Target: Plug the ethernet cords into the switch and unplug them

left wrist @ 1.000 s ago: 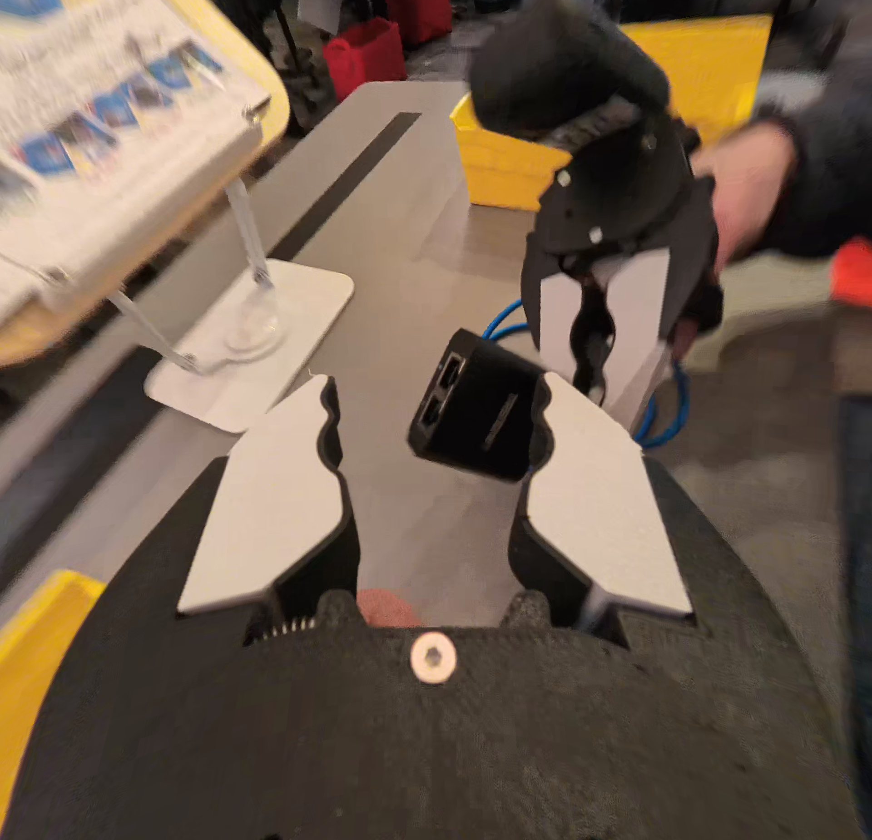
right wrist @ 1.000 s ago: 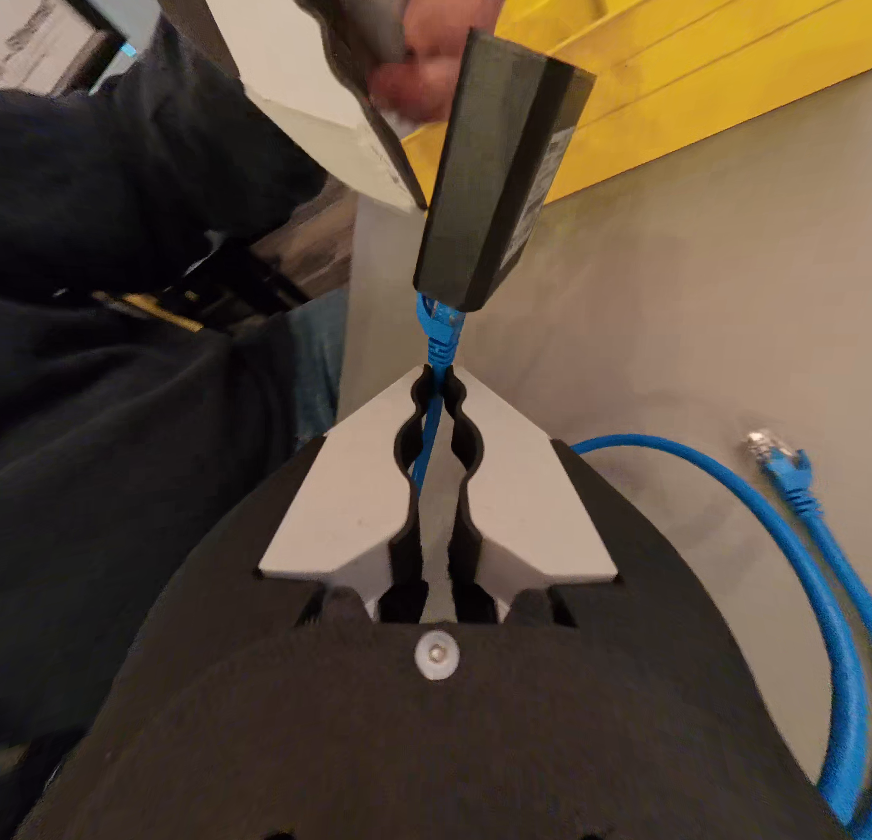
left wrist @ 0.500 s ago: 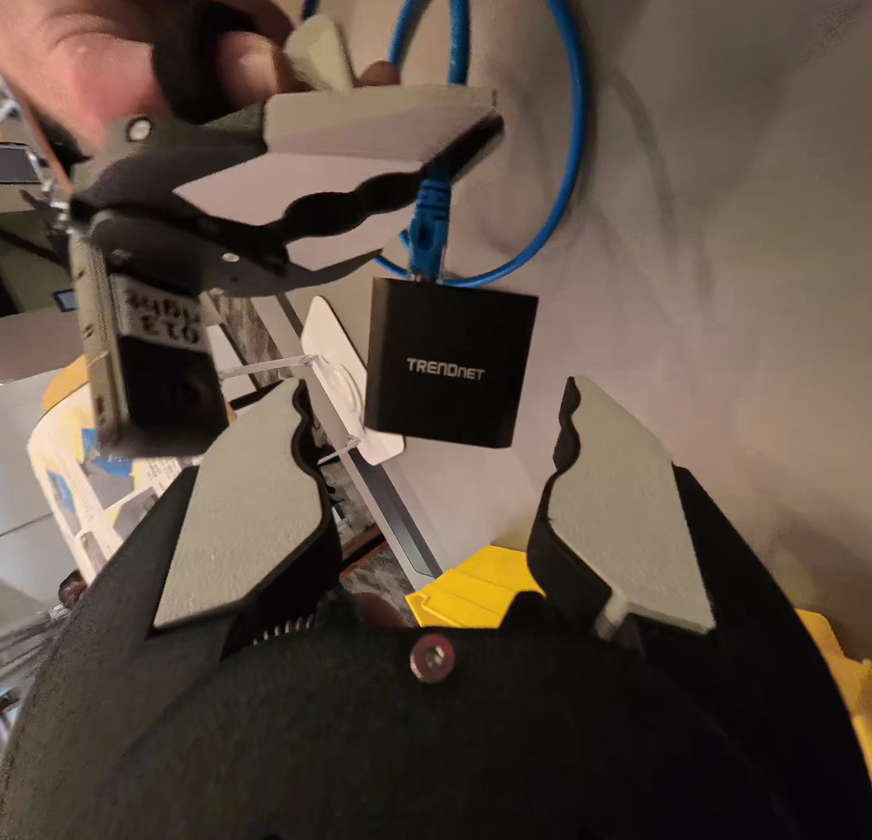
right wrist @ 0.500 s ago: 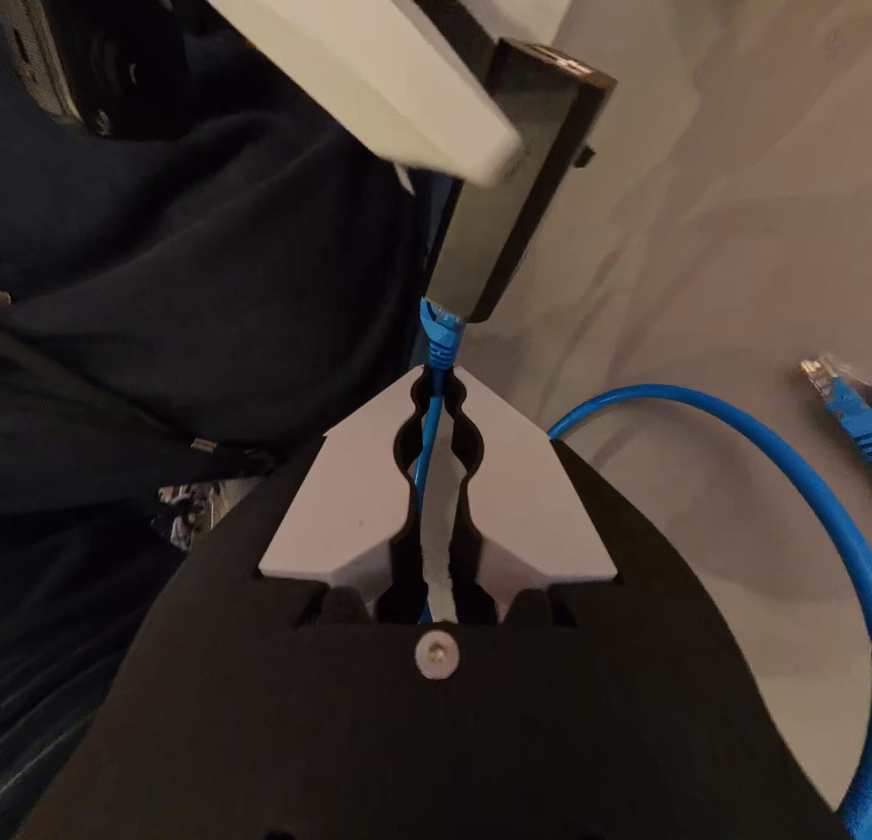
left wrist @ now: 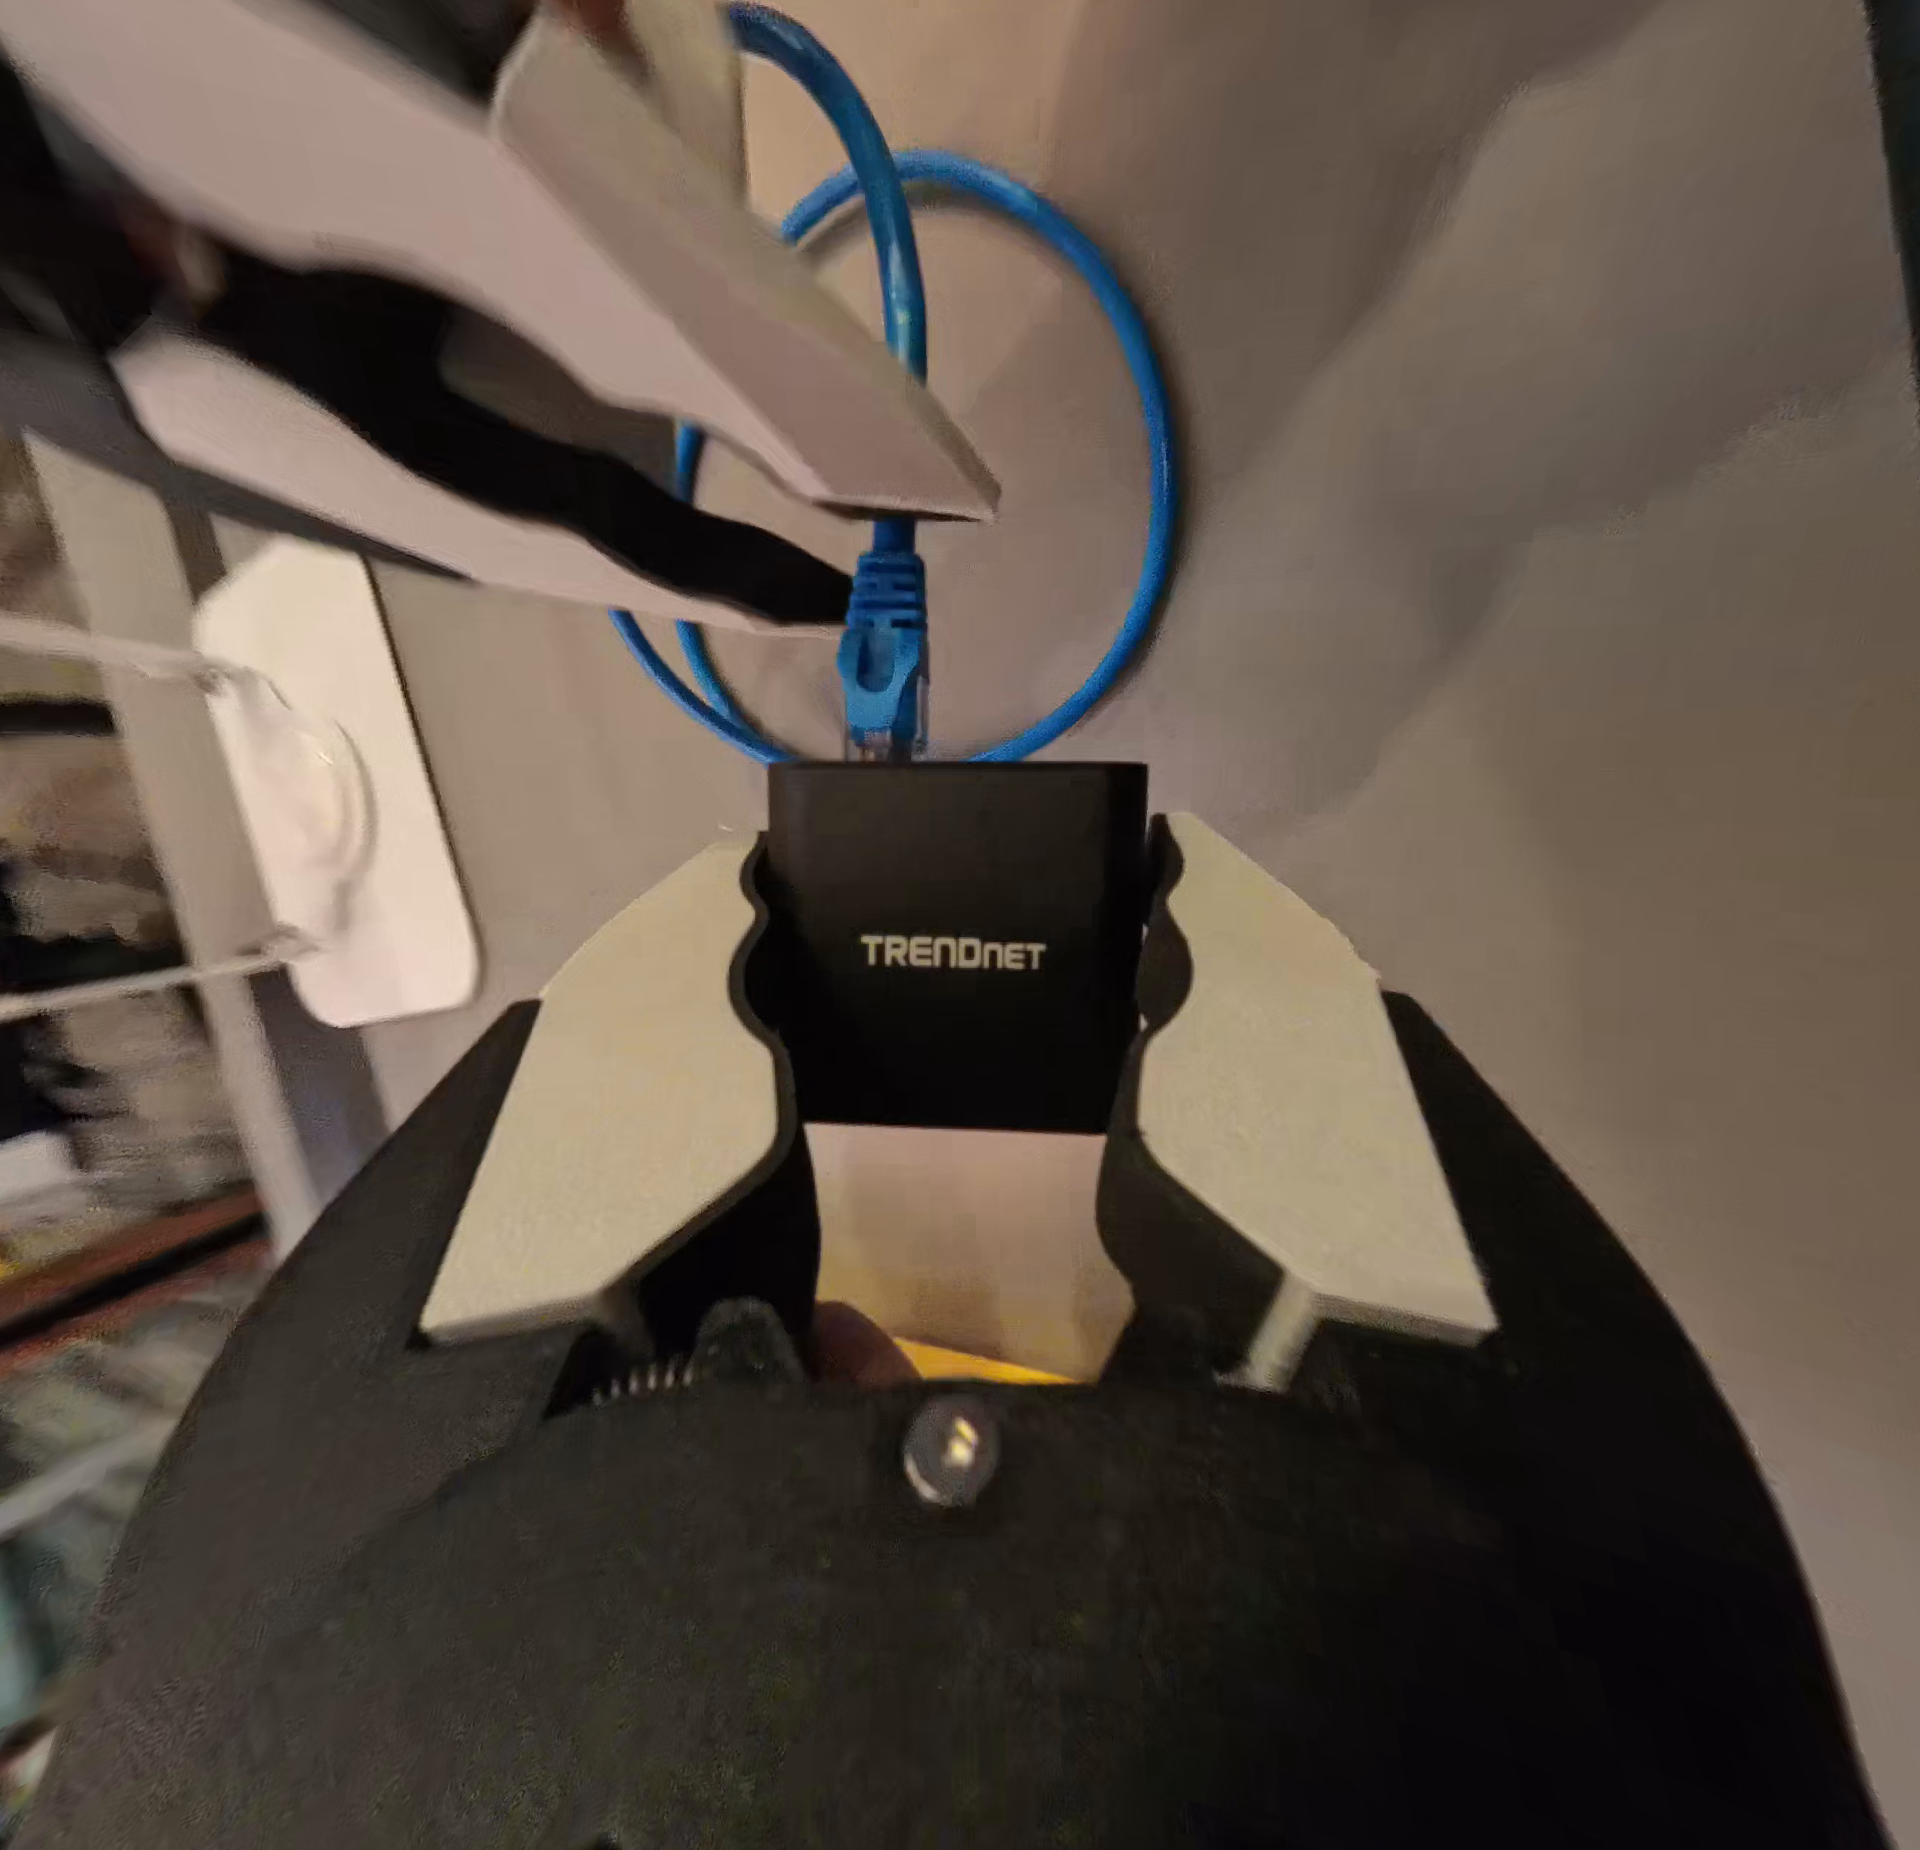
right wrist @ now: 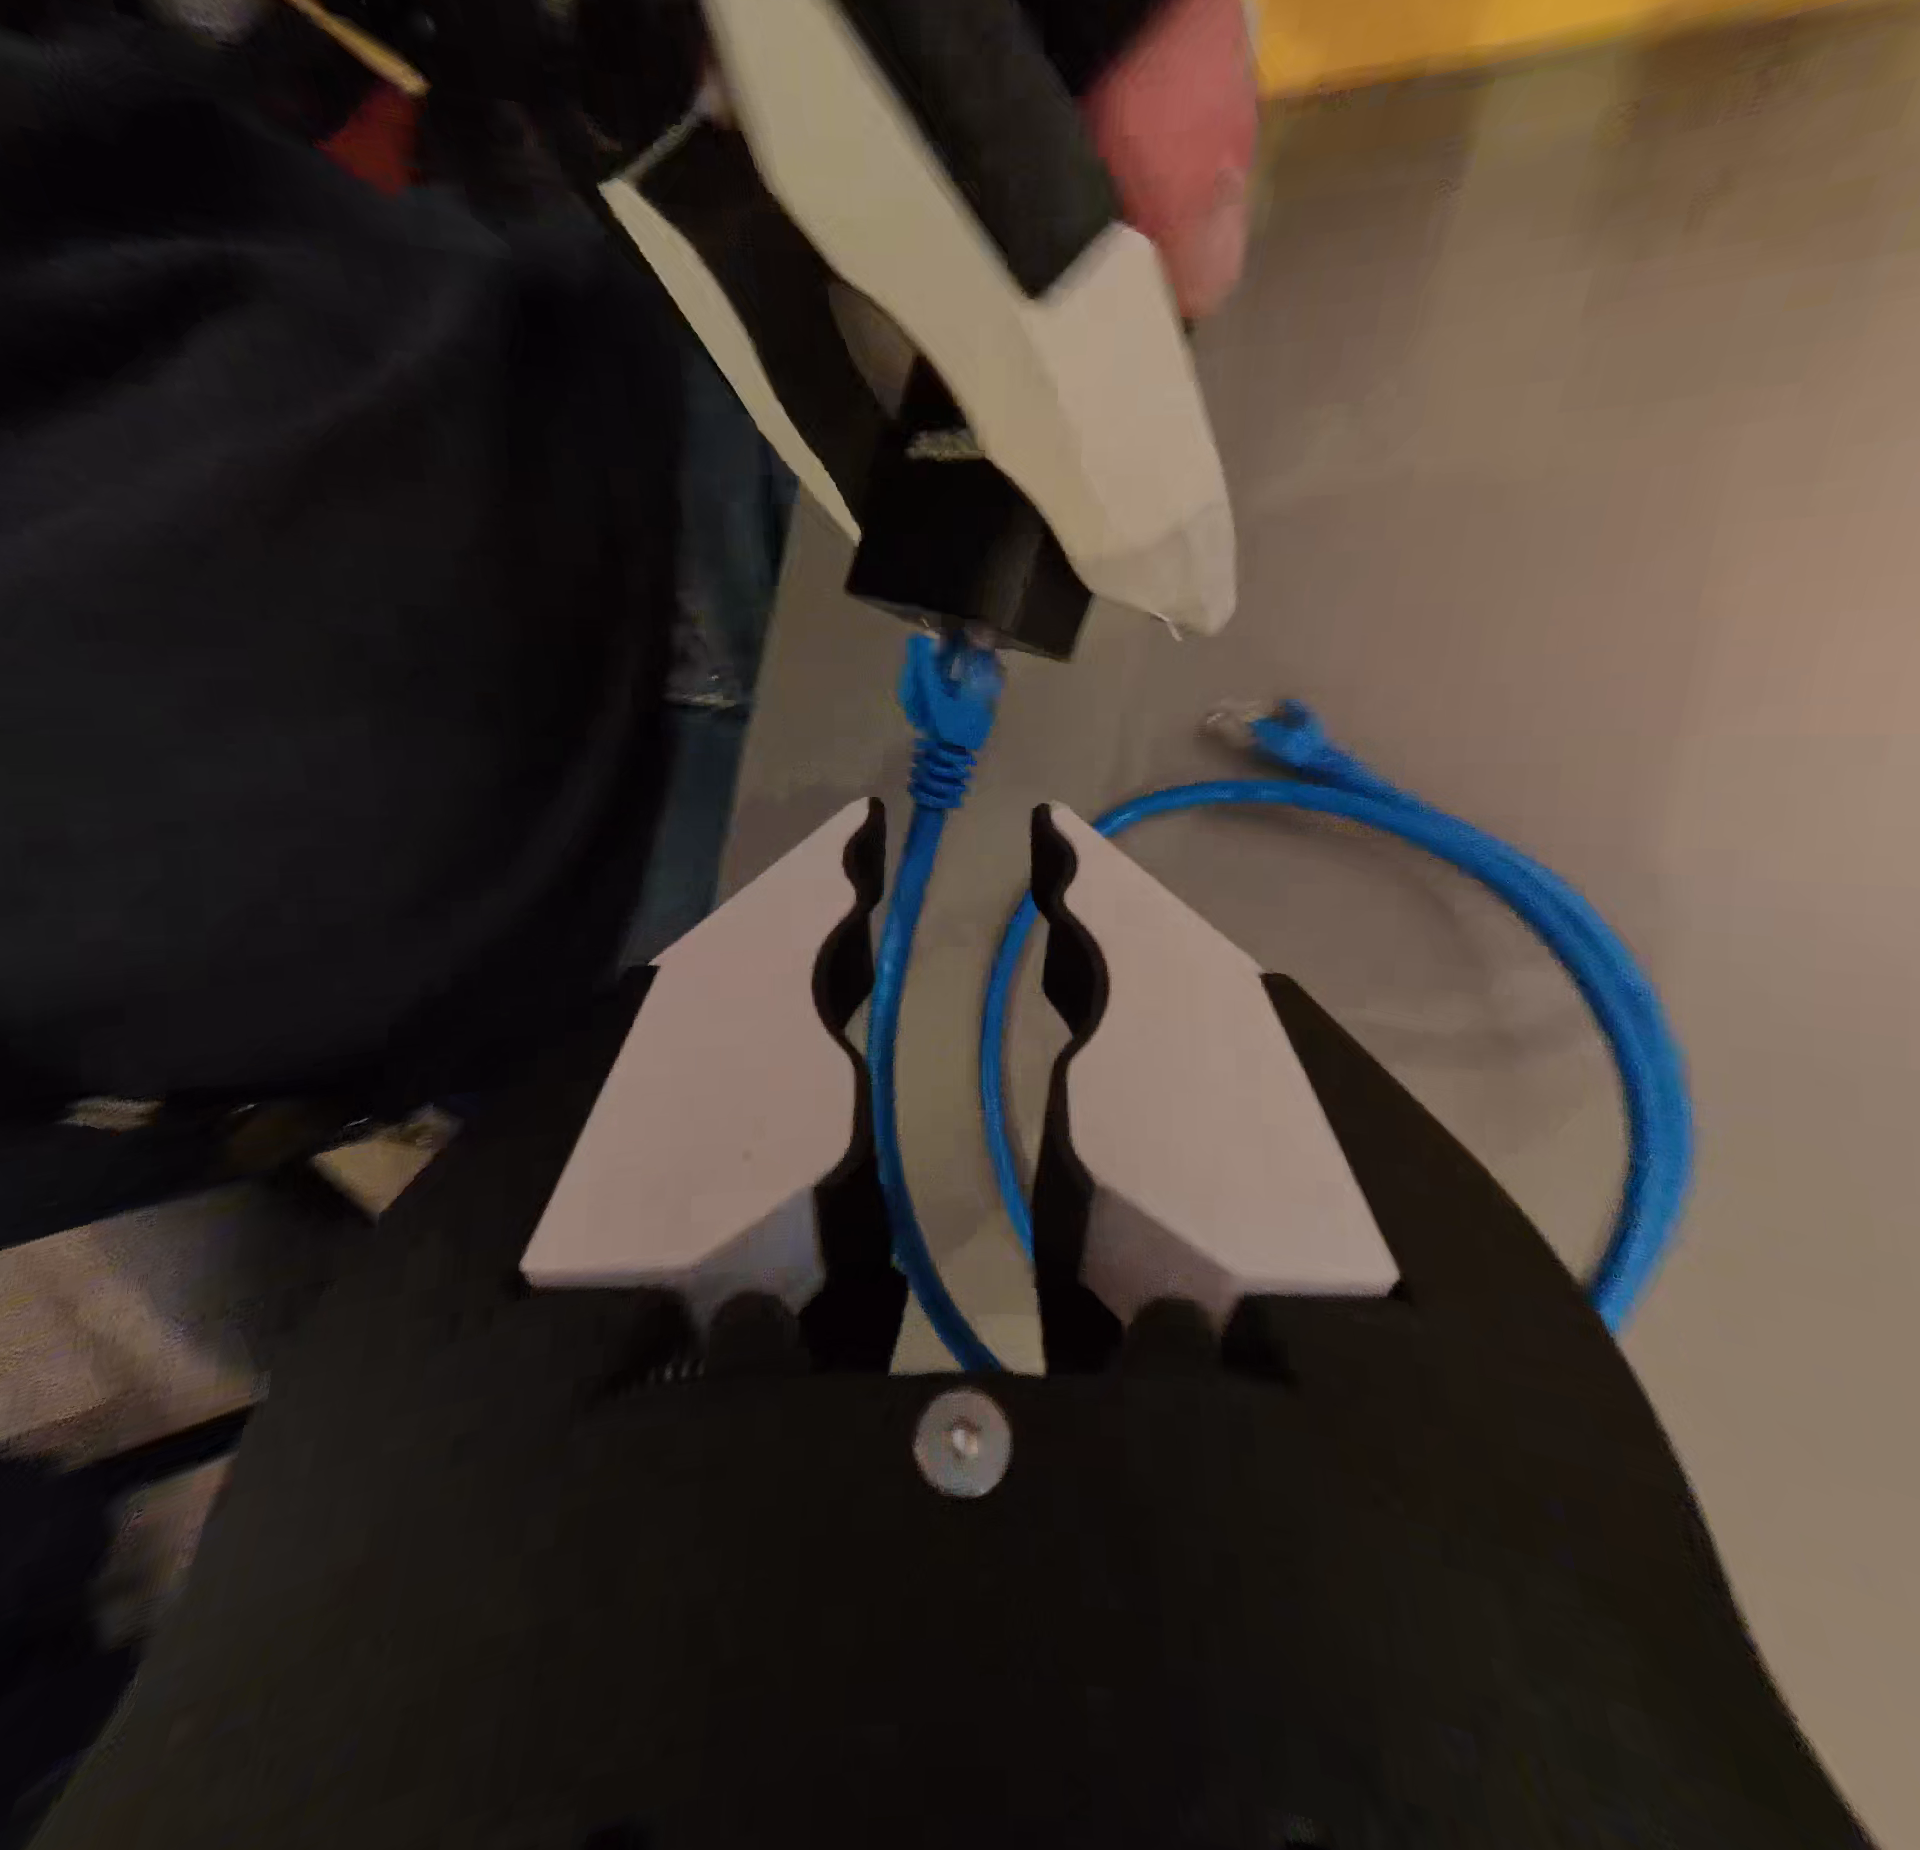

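Between the left tongs (left wrist: 956, 855) sits the gripped switch (left wrist: 956, 927); right tongs (right wrist: 956, 813) parted around its cord (right wrist: 899, 969).

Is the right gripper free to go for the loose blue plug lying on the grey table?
Probably yes. The right gripper is open, the blue cord merely running between its fingers, and the loose blue plug lies bare on the grey table, nothing covering it.

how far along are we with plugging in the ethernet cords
Done: one blue plug sits in the switch. In hand: the left gripper clamps the switch; the right gripper is open around that cord. Left: the other plug lies loose on the table, then unplugging.
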{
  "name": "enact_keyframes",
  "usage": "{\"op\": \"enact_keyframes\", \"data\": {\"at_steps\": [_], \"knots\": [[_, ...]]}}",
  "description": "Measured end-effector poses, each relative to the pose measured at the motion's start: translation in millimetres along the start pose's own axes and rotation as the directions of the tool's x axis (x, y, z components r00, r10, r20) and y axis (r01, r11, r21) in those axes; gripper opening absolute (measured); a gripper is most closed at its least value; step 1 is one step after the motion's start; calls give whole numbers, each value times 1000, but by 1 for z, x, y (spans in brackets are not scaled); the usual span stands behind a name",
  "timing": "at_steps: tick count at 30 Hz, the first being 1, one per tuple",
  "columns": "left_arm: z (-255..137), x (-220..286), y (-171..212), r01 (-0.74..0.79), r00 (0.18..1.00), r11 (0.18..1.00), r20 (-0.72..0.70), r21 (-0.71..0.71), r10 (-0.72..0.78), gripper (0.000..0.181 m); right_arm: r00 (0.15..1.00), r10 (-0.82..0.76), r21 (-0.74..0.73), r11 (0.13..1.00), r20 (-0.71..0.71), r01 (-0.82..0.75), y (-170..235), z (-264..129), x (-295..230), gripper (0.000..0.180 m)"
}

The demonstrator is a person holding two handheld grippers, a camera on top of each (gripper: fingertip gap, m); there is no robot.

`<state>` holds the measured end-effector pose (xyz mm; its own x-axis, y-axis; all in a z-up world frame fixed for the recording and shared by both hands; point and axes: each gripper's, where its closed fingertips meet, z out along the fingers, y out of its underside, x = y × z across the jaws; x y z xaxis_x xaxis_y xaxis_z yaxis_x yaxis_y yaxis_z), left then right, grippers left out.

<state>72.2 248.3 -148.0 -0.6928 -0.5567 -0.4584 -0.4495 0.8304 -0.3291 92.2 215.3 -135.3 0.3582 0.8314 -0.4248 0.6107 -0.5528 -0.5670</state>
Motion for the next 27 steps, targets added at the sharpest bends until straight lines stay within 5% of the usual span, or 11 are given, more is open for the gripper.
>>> {"op": "enact_keyframes", "data": {"at_steps": [4,9,12,18,27], "knots": [[-5,-8,0,220,971,975,-106,41,-215,66,916,-212,57,968,-342,245,-23,-24,1,30],[-14,-4,-12,410,874,912,-293,20,-387,66,561,-454,-158,853,-692,497,-26,-33,5,27],[-19,-8,-23,471,831,882,-342,12,-439,65,258,-558,-346,750,-789,563,-30,-37,5,21],[-23,-14,-38,564,748,825,-402,-34,-528,65,-103,-583,-533,639,-806,555,-39,-49,-2,19],[-22,-18,-49,593,701,801,-435,-86,-566,65,-154,-636,-610,601,-757,517,-34,-53,4,14]]}}
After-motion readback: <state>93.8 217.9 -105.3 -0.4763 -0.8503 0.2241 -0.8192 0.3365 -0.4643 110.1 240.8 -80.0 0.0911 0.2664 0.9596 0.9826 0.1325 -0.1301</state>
